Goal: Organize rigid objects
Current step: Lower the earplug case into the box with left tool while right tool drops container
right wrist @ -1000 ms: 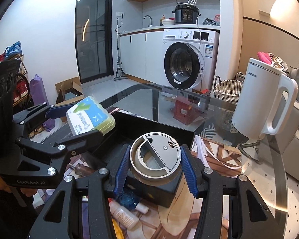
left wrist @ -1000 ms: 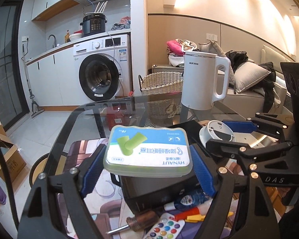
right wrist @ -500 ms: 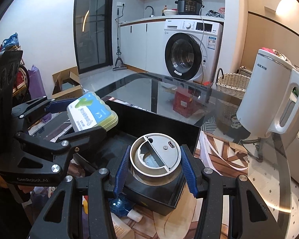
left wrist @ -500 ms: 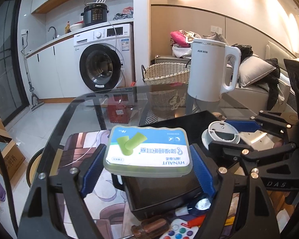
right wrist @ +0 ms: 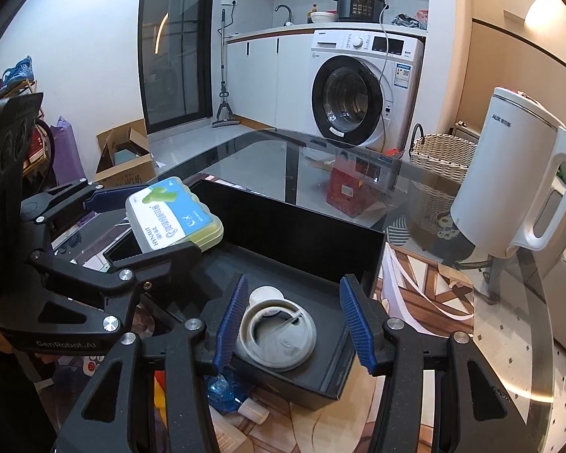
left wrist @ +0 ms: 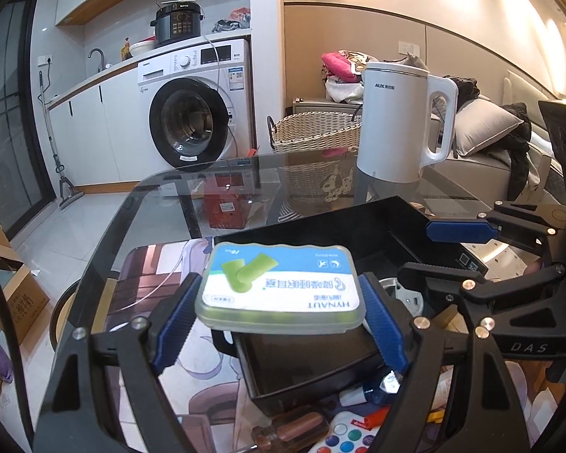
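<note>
1. The right gripper (right wrist: 290, 324) has its fingers (right wrist: 230, 321) opening, and the round grey lid (right wrist: 277, 334) lies on the floor of the black tray (right wrist: 302, 241) between them, with no pad pressing on it. If the hand lifts crooked, a finger could catch the lid's rim and flip it or drag it back out
2. The left gripper (left wrist: 279, 321) is squeezing the green and blue plastic box (left wrist: 279, 288) from both sides, held up in the air over the near left part of the tray. If those fingers let go this high, the box could drop hard, bounce off the tray's edge and land on the tabletop (left wrist: 162, 211)
3. The two grippers sit very near each other over the tray. If both move at once, they could bump, and the box could get knocked loose
4. Small things lie in front of the tray: a screwdriver (left wrist: 294, 428), a paint palette (left wrist: 343, 438) and a little bottle (right wrist: 222, 392). A low hand could sweep them around
5. The tabletop is glass and smooth, so a push could slide the tray
6. The white kettle (right wrist: 509, 177) stands well apart on the far right. A wide swing could tip it
</note>
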`<state>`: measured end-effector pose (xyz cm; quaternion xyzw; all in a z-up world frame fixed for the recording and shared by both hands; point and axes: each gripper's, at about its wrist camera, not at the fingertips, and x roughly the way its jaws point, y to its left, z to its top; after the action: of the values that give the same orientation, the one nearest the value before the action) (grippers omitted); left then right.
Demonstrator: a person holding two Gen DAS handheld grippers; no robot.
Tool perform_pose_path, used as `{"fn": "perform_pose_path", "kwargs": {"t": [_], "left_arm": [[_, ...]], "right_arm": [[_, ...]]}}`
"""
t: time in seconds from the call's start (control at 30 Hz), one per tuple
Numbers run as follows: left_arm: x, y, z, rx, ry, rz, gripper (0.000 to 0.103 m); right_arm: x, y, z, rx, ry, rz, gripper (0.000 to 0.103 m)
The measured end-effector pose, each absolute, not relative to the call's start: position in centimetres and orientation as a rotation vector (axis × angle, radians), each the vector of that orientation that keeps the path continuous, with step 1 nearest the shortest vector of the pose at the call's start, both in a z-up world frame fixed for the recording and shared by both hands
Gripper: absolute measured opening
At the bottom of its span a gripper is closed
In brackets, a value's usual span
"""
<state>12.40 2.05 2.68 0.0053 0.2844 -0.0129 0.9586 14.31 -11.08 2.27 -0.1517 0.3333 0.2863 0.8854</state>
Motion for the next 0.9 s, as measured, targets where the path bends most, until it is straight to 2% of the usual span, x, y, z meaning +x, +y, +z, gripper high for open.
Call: {"fn": "perform_pose_path", "kwargs": {"t": [0.03, 0.1, 0.13, 0.17, 0.23, 0.33, 0.5, 0.9], "left_arm": [[12.4, 2.0, 2.7, 0.012, 0.577, -0.026, 0.082], [12.3, 1.8, 2.6, 0.015, 0.580, -0.028, 0.083], [12.3, 1.7, 2.6, 0.015, 0.581, -0.031, 0.083], [12.2, 1.7, 2.6, 0.017, 0.583, -0.028, 0.085], [12.1, 1.7, 2.6, 0.022, 0.586, -0.021, 0.097], [11.5, 1.9, 3.0, -0.005, 0.578, -0.033, 0.103], [9.9, 2.5, 3.9, -0.046, 0.558, -0.022, 0.103], [7.6, 4.3, 2.7, -0.061, 0.623, 0.068, 0.103]], "right_arm": [[14.0, -11.2, 2.3, -0.313, 0.692, 0.597, 0.056], [13.5, -11.4, 2.7, -0.304, 0.687, 0.607, 0.070], [13.1, -11.6, 2.9, -0.298, 0.681, 0.615, 0.085], [12.7, -11.8, 3.1, -0.295, 0.670, 0.599, 0.091], [12.2, -12.2, 3.4, -0.284, 0.651, 0.585, 0.093], [11.8, -12.9, 3.5, -0.280, 0.653, 0.557, 0.098], [11.3, -13.8, 3.1, -0.287, 0.681, 0.511, 0.102], [9.0, -13.0, 2.5, -0.295, 0.725, 0.427, 0.103]]}}
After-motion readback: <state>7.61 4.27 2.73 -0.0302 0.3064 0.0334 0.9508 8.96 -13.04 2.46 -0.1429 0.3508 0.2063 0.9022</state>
